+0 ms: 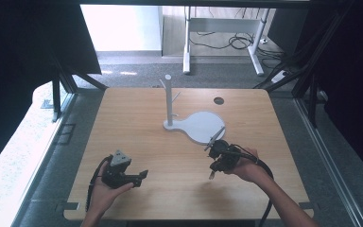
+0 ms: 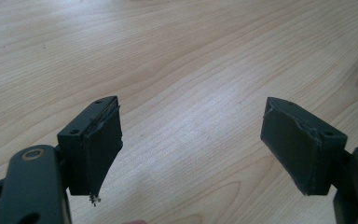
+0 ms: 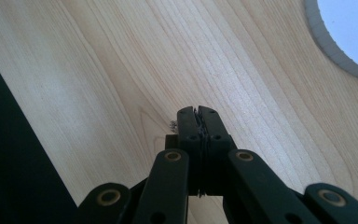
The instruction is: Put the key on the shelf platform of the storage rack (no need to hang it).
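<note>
Stand (image 1: pixel 191 124) sits mid-worktop (image 1: pixel 137 123), just ahead of right gripper (image 1: pixel 213 161) jaws; left gripper (image 1: pixel 144 176) well apart, near front edge.

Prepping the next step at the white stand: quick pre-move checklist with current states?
1. Left gripper open, nothing between its fingers: ok.
2. Right gripper shut and holding nothing: ok if meant; not ok for a grasp.
3. White stand upright on its round base plate: ok.
4. Right gripper close to the base plate's near edge, contact: cannot tell.
5. Bare table between the left gripper and the stand: ok.
6. Thing to hang on the stand's pegs: cannot tell.
</note>
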